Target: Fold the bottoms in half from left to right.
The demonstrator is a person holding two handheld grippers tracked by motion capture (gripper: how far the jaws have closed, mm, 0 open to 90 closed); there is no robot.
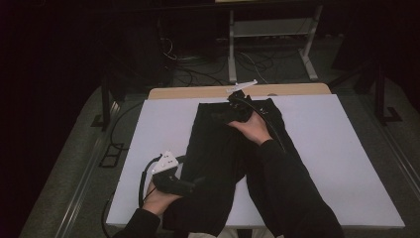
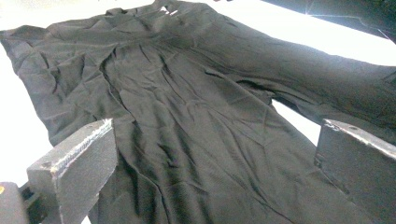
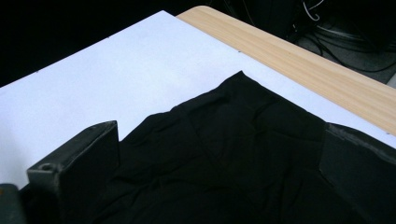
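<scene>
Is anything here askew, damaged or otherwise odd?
Nothing looks damaged or spilled. The black trousers lie wrinkled on the white table cover, not flat, with one leg hanging over the near edge. Both claws, left and right, are open above the cloth.

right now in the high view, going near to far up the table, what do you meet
left gripper at the garment's near left edge → black garment spread on the white table cover → right gripper over its far end → bare wooden table edge

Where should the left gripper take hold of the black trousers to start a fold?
Probably the near-left edge of the black trousers, approached from the left side over the white sheet. The left gripper already hangs there with its jaws open, and the cloth lies flat with its edge exposed, so one jaw could slide under.
</scene>
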